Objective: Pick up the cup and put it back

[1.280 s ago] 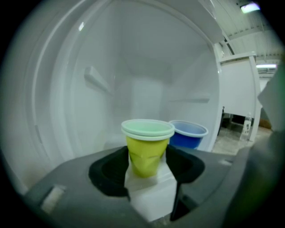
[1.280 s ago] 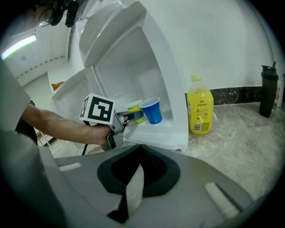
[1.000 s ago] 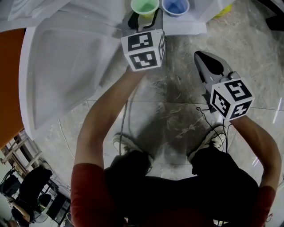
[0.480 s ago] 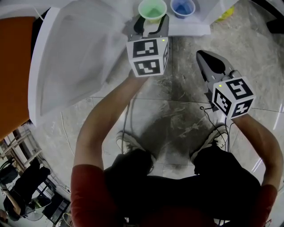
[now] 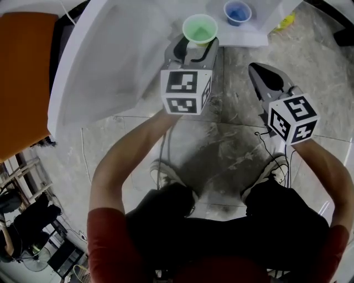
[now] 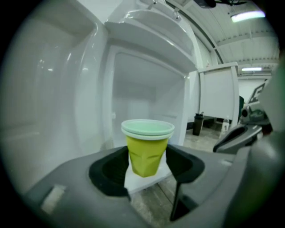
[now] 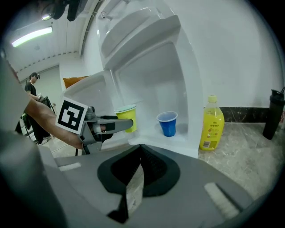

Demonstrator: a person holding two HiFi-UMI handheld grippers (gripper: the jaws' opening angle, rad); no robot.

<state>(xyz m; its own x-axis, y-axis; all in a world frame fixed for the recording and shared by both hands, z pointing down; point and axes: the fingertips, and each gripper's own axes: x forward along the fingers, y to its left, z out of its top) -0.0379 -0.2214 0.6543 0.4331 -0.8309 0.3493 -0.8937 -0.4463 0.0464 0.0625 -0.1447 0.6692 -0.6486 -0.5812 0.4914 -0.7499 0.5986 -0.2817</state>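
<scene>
Left gripper (image 5: pixel 194 50): jaws clamped on green cup (image 6: pixel 147 153), its wall dented, cup upright at the near-left edge of the white fridge shelf (image 7: pixel 178 137). 1 blue cup (image 5: pixel 237 12) stands to its right. Right gripper (image 7: pixel 139 165): jaws together, empty. Pickup looks done; set-down and release remain.
</scene>
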